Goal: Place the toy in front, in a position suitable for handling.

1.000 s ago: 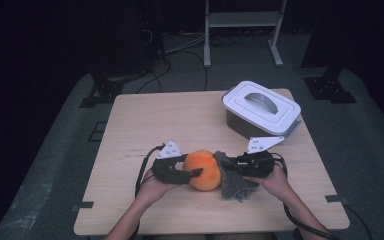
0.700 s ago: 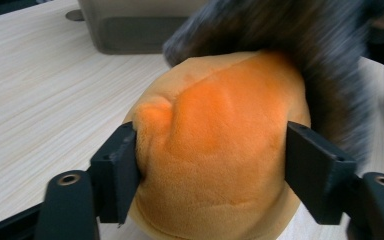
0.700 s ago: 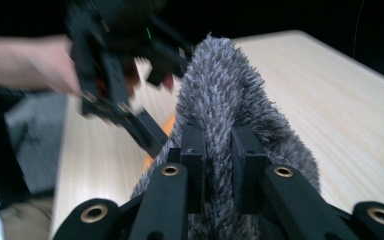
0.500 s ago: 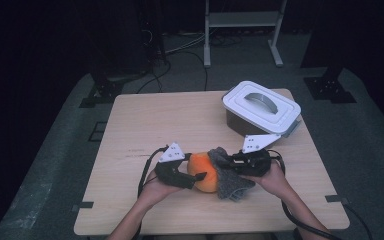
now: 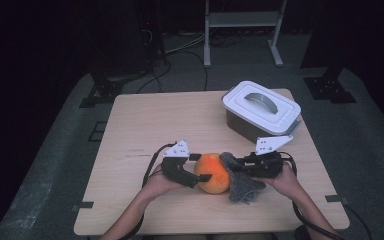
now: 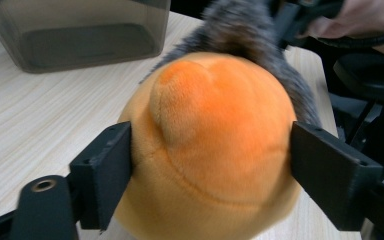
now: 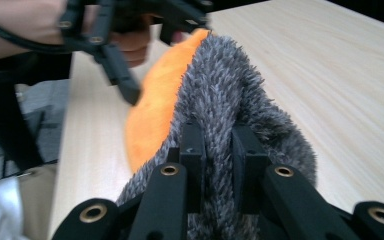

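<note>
Soft work at the near edge: I hold the plush ball (image 5: 212,173) and wipe it with the cloth (image 5: 243,181).

My left gripper (image 6: 207,170) clamps the orange ball across its widest part, jaws denting the fabric; it looks light and squashy, so a grip at the middle should keep it from rolling free. My right gripper (image 7: 214,150) pinches a fold of the limp grey cloth against the ball's side. The box (image 5: 261,109) sits well apart on the table (image 5: 145,120).
</note>
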A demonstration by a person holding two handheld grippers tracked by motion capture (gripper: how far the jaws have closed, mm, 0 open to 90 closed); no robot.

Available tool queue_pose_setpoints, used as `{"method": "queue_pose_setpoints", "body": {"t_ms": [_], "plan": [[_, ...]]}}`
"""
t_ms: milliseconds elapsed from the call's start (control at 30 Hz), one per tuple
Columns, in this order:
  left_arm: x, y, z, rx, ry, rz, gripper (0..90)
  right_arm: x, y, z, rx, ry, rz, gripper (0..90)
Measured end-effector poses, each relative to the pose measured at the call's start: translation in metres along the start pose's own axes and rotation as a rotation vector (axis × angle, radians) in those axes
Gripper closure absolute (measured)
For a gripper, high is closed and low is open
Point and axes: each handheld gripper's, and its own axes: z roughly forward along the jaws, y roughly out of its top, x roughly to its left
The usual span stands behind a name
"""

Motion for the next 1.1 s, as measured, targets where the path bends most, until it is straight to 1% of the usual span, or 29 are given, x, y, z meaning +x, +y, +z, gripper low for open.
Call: {"method": "queue_pose_setpoints", "body": {"t_ms": [33,67,100,133,167,200,233,267,333,400,433,467,500,533,567,600,633,700,767,800,833,867,900,933,967,1067,1100], "plan": [[-0.002,0.0,-0.001,0.006,-0.001,0.013,22.6,-0.002,0.001,0.001,0.005,-0.018,-0.002,77.6],[-0.005,-0.001,-0.003,0.009,-0.01,0.014,24.3,-0.003,0.002,0.001,0.007,-0.034,-0.002,77.6],[-0.008,-0.002,-0.005,0.013,-0.031,0.022,25.6,-0.006,0.004,0.002,0.009,-0.056,-0.001,77.6],[-0.011,-0.003,-0.007,0.019,-0.034,0.032,27.4,-0.009,0.005,0.003,0.01,-0.068,0.004,77.7],[-0.013,-0.004,-0.008,0.025,-0.016,0.037,28.0,-0.012,0.005,0.003,0.008,-0.068,0.011,77.8],[-0.015,-0.004,-0.009,0.032,0.005,0.04,27.2,-0.013,0.006,0.004,0.003,-0.059,0.015,77.8],[-0.015,-0.005,-0.009,0.038,0.017,0.045,25.1,-0.013,0.006,0.006,-0.002,-0.046,0.021,77.8],[-0.014,-0.006,-0.009,0.034,0.04,0.041,23.4,-0.012,0.007,0.007,-0.003,-0.042,0.016,77.8],[-0.01,-0.007,-0.008,0.016,0.072,0.017,16.5,-0.01,0.008,0.008,-0.002,-0.036,0.01,77.9],[-0.007,-0.007,-0.007,-0.001,0.083,0.002,12.5,-0.008,0.008,0.009,-0.003,-0.022,0.005,77.8],[-0.006,-0.007,-0.006,0.0,0.082,0.003,9.8,-0.007,0.008,0.009,-0.004,-0.013,-0.002,77.8],[-0.004,-0.006,-0.004,-0.002,0.071,0.006,9.2,-0.006,0.008,0.009,-0.004,-0.014,-0.006,77.8],[-0.004,-0.006,-0.003,-0.003,0.062,0.005,10.2,-0.007,0.008,0.009,-0.003,-0.017,-0.004,77.8],[-0.003,-0.006,-0.002,-0.005,0.047,0.005,13.1,-0.007,0.008,0.009,-0.001,-0.02,-0.004,77.7],[-0.003,-0.006,-0.001,-0.004,0.036,0.019,17.4,-0.007,0.008,0.009,-0.002,-0.023,-0.002,77.7],[-0.004,-0.006,0.0,-0.003,0.036,0.03,22.8,-0.008,0.008,0.008,-0.001,-0.024,-0.001,77.7],[-0.005,-0.006,0.0,-0.003,0.044,0.038,26.6,-0.007,0.008,0.008,-0.002,-0.025,0.0,77.7],[-0.007,-0.006,0.001,-0.01,0.067,0.041,35.5,-0.003,0.014,0.004,-0.013,-0.032,-0.019,78.0],[-0.01,-0.005,0.003,-0.014,0.076,0.041,38.3,0.004,0.023,0.001,-0.04,-0.019,-0.037,78.0],[-0.012,-0.004,0.004,-0.01,0.085,0.054,39.4,0.009,0.028,0.002,-0.051,-0.003,-0.055,78.0],[-0.014,-0.002,0.005,-0.001,0.098,0.063,40.2,0.013,0.032,0.004,-0.048,0.003,-0.069,78.0],[-0.015,-0.002,0.004,0.005,0.109,0.066,40.5,0.019,0.035,0.009,-0.022,-0.003,-0.096,78.0],[-0.015,-0.002,0.003,0.005,0.118,0.064,41.2,0.021,0.035,0.013,-0.007,-0.01,-0.11,77.9],[-0.015,-0.003,0.002,-0.001,0.121,0.059,42.0,0.021,0.035,0.014,-0.007,-0.01,-0.106,78.0],[-0.014,-0.004,0.0,-0.012,0.123,0.045,42.6,0.018,0.033,0.013,-0.014,-0.006,-0.091,78.0],[-0.014,-0.004,-0.004,-0.018,0.136,0.036,43.2,0.006,0.024,0.005,-0.01,-0.039,-0.049,78.0],[-0.014,-0.003,-0.005,-0.019,0.139,0.034,43.3,0.001,0.018,0.001,-0.002,-0.053,-0.027,78.0]]}}
